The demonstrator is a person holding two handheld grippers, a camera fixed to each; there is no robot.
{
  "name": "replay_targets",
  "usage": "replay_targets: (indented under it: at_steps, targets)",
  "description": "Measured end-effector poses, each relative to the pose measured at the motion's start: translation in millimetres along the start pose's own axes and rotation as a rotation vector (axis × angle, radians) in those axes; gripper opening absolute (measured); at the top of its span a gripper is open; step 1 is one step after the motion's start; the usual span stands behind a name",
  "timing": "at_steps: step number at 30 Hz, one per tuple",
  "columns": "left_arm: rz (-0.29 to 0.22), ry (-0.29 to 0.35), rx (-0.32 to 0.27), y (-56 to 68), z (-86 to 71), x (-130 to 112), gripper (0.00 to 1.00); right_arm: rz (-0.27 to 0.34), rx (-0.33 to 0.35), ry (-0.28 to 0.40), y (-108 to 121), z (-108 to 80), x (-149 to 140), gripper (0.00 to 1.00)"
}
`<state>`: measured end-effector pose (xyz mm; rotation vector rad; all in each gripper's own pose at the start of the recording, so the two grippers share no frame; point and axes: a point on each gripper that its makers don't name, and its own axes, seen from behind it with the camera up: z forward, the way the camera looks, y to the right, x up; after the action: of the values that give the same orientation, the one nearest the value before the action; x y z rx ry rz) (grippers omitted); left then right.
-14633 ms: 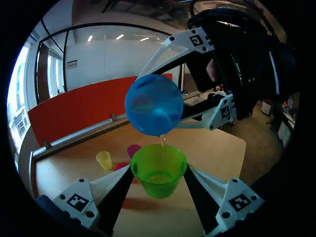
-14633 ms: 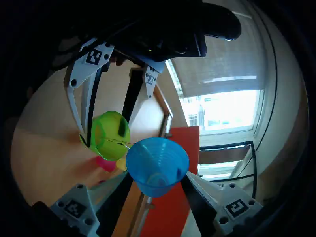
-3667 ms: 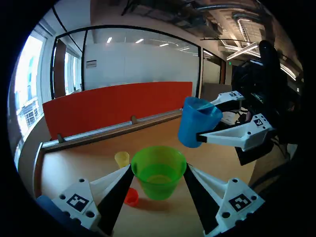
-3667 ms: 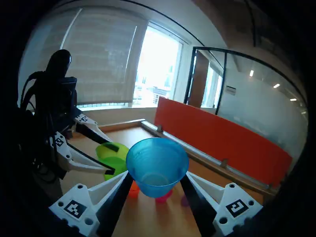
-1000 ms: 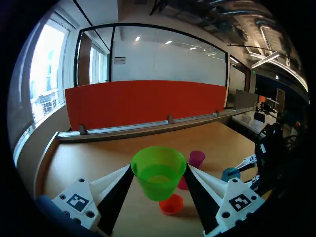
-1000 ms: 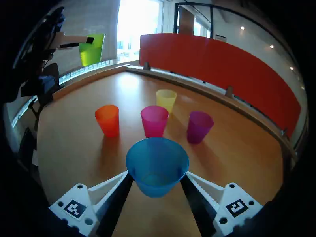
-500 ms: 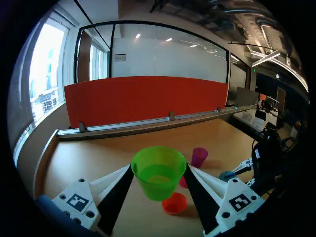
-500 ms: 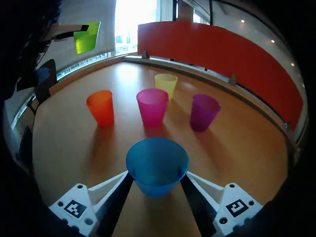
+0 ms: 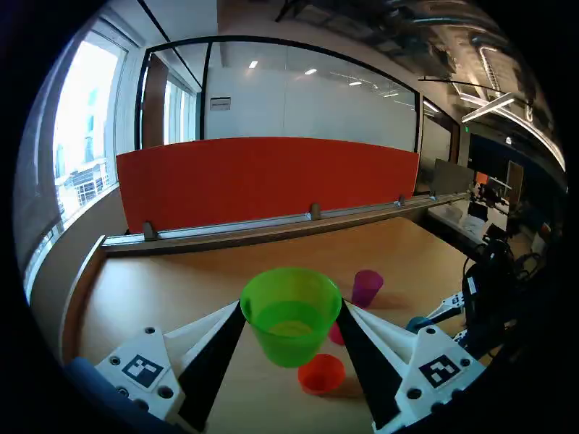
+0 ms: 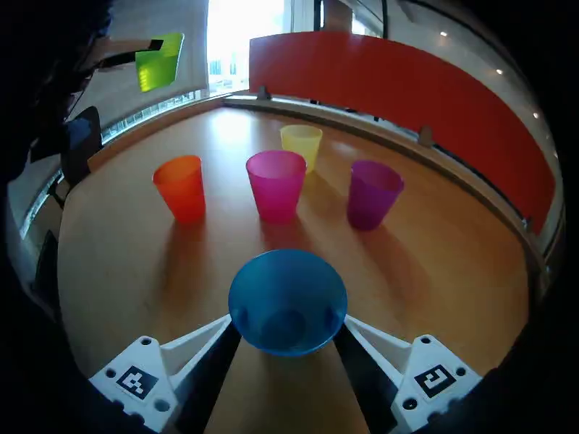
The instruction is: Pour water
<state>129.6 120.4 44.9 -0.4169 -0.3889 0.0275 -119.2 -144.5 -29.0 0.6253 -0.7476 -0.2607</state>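
Note:
My left gripper (image 9: 291, 312) is shut on a green cup (image 9: 291, 318) with some water in its bottom, held upright above the wooden table (image 9: 166, 289). In the right gripper view this green cup (image 10: 159, 66) hangs high at the far left. My right gripper (image 10: 288, 320) is shut on a blue cup (image 10: 288, 300), low over the table (image 10: 434, 275), with its mouth turned towards the camera. In the left gripper view the right gripper (image 9: 443, 312) and the blue cup (image 9: 418, 323) are far off at the right.
Ahead of the blue cup stand an orange cup (image 10: 180, 188), a pink cup (image 10: 276, 184), a yellow cup (image 10: 301, 145) and a purple cup (image 10: 373, 193). A red partition (image 10: 405, 87) runs along the table's far edge. Below the green cup I see the orange cup (image 9: 321, 372) and the purple cup (image 9: 367, 287).
The blue cup, tipped over the green cup earlier, was drawn away and lowered to the table. In the last half second it shifted between the fingers, showing more of its inside. The green cup stays put.

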Motion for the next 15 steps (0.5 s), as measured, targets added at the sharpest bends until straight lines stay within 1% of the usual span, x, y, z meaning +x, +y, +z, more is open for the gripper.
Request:
replay_targets:
  at_steps: [3, 8, 15]
  targets:
    - [0.002, -0.001, -0.001, -0.7, 1.2, 0, 0.87, -0.013, 0.003, -0.004, -2, -1.0, -2, 0.87]
    - [0.002, -0.007, 0.001, -4.3, 4.8, -4, 0.87, -0.025, -0.017, -0.019, 1, -2.1, -5, 1.0]
    - [0.012, -0.019, -0.007, -10.0, 15.4, -12, 0.87, -0.018, -0.025, -0.025, 2, -5.4, -6, 1.0]
